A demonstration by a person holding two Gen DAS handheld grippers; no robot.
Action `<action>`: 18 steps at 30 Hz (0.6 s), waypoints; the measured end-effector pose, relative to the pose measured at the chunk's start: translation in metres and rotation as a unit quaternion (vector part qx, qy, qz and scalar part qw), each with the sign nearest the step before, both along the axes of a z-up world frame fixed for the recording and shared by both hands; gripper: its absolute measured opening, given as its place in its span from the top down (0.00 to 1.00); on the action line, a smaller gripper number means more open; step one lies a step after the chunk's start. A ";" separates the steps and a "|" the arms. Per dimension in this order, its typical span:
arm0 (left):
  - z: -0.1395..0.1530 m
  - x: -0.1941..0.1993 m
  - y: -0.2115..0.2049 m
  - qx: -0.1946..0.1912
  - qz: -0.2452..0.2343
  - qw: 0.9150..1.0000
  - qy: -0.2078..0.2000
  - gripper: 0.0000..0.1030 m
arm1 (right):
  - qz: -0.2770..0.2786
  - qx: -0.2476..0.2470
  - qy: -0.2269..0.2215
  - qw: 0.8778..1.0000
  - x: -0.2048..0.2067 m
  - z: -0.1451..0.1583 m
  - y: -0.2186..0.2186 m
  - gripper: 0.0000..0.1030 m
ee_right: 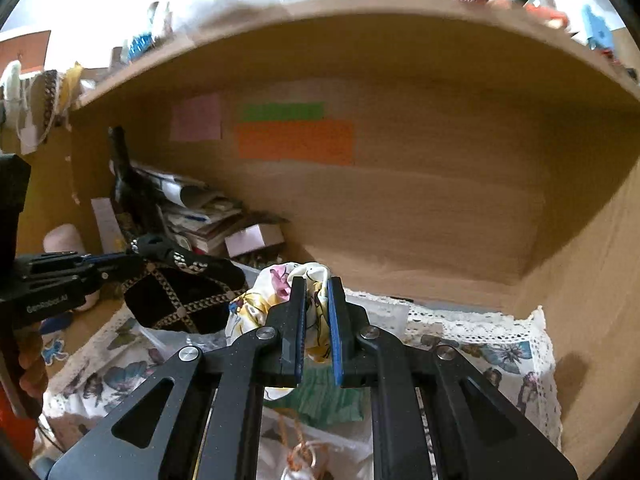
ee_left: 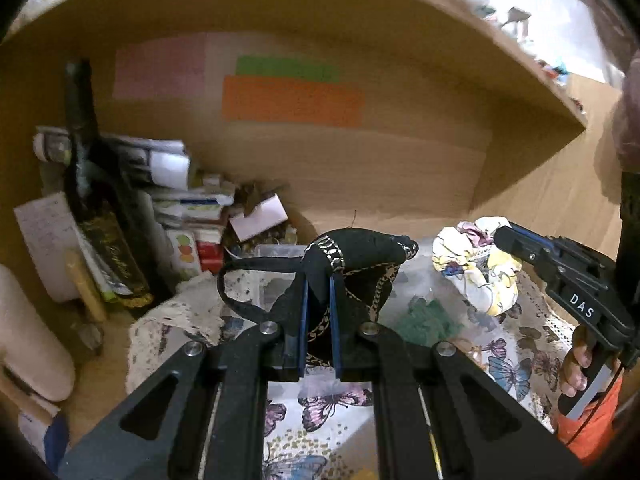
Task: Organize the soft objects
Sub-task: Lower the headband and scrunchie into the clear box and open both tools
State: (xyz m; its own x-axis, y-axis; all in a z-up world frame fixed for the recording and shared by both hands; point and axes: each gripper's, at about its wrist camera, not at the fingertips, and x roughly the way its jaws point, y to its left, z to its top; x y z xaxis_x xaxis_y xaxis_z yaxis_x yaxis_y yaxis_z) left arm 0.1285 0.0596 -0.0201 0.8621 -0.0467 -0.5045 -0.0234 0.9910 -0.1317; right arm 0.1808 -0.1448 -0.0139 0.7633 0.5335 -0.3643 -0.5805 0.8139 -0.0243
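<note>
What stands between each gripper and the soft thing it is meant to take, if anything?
Nothing visible does. The left gripper is already shut on the black embroidered cloth, and the right gripper is shut on the floral cloth. Both pieces hang in the fingers above the butterfly-print cloth in front of the wooden shelf.

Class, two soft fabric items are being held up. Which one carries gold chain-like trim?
The black pouch in the left gripper; the floral cloth bundle in the right gripper is pale and flowered.
</note>
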 end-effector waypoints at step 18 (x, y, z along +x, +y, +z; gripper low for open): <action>-0.066 0.068 0.002 -0.018 -0.011 0.993 0.116 0.67 | -0.028 -0.105 0.107 0.988 0.064 -0.071 0.030 0.80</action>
